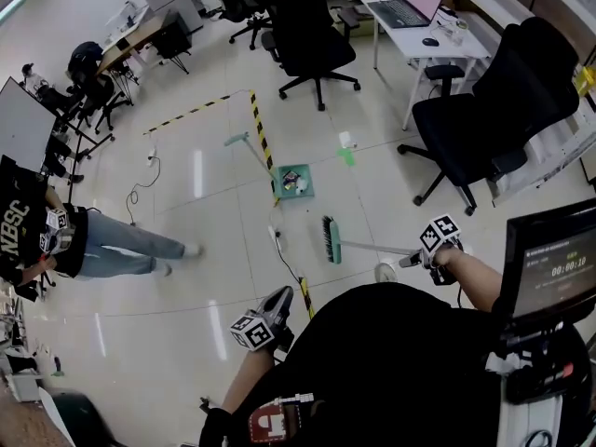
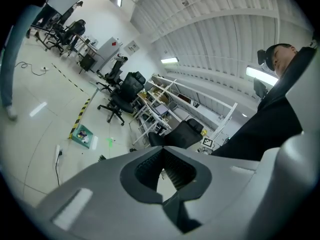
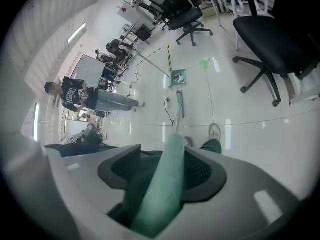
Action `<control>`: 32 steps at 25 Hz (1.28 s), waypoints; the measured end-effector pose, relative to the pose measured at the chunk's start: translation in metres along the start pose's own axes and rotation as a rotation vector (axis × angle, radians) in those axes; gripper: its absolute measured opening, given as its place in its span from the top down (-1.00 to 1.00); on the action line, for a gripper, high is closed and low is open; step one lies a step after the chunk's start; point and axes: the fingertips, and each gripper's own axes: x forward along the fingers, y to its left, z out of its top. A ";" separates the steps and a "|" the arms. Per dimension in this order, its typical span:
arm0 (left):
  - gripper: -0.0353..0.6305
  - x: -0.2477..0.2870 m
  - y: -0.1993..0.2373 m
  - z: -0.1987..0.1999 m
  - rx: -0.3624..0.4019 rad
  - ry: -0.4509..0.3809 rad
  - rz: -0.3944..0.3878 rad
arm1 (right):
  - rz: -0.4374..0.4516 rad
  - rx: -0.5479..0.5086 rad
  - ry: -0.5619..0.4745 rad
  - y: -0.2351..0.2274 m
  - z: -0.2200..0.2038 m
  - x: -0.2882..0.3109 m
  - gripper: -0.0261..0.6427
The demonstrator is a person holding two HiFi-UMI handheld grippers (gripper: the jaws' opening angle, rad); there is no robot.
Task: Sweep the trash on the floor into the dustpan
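A green dustpan (image 1: pixel 295 182) lies on the floor by the striped tape with trash inside it, its long handle (image 1: pixel 244 144) slanting up and left. The broom's green head (image 1: pixel 330 240) rests on the floor a little nearer than the pan. Its handle (image 1: pixel 377 248) runs right into my right gripper (image 1: pixel 414 259), which is shut on it. In the right gripper view the handle (image 3: pixel 170 184) fills the jaws and leads to the broom head (image 3: pixel 180 104) and the dustpan (image 3: pixel 178 76). My left gripper (image 1: pixel 279 298) hangs low near my body, shut and holding nothing (image 2: pixel 161 151). A small green scrap (image 1: pixel 346 156) lies right of the pan.
Black-and-yellow floor tape (image 1: pixel 261 133) runs past the pan. A power strip and cable (image 1: pixel 277 240) lie left of the broom head. Black office chairs (image 1: pixel 484 119) (image 1: pixel 312 45) stand right and behind, beside a desk with a laptop (image 1: pixel 410 7). A person (image 1: pixel 93 240) sits on the floor at left.
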 end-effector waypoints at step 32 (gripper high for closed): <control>0.90 0.047 -0.086 -0.049 0.055 -0.006 -0.054 | -0.043 -0.028 -0.040 -0.080 -0.098 -0.059 0.18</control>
